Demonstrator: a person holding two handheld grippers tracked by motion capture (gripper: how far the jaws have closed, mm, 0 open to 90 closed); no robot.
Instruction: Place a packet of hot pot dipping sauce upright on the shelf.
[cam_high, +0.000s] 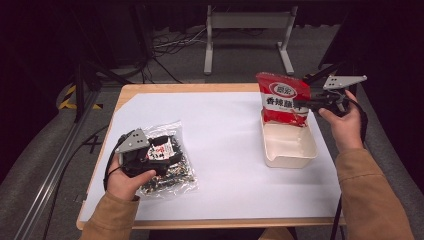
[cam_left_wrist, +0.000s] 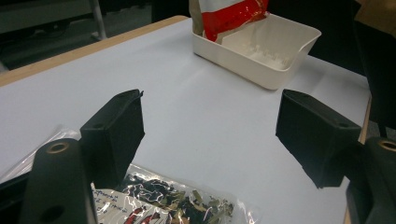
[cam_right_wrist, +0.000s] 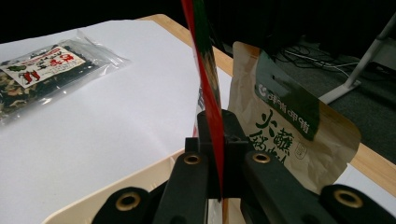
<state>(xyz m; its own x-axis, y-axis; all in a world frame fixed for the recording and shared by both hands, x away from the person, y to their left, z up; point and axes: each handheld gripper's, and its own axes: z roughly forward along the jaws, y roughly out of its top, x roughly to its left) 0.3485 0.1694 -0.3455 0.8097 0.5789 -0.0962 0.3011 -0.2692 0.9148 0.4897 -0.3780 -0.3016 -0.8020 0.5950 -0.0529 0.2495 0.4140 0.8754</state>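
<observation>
Right gripper (cam_high: 306, 104) clamped on the right edge of the red packet (cam_high: 282, 98), jaws shut tight on the thin film, seen edge-on between them in the right gripper view (cam_right_wrist: 210, 100). Packet held upright, long axis vertical, printed face toward the person, bottom edge down inside the far end of the cream tray (cam_high: 291, 150) at the table's right side. Just behind it in the right gripper view, a brown packet (cam_right_wrist: 289, 135) with a green label, also upright, lower part cut off by the jaws and tray rim. Left gripper (cam_high: 150, 155) released, jaws spread wide, hovering over the clear bag of dried spices (cam_high: 170, 167) lying flat at the near left of the white table sheet (cam_high: 225, 150); contact with the bag hard to judge. Bag's near half hidden under the hand in the high view, and cut off at the bottom edge in the left gripper view (cam_left_wrist: 177, 200). Red packet well apart from the left gripper, across the sheet
</observation>
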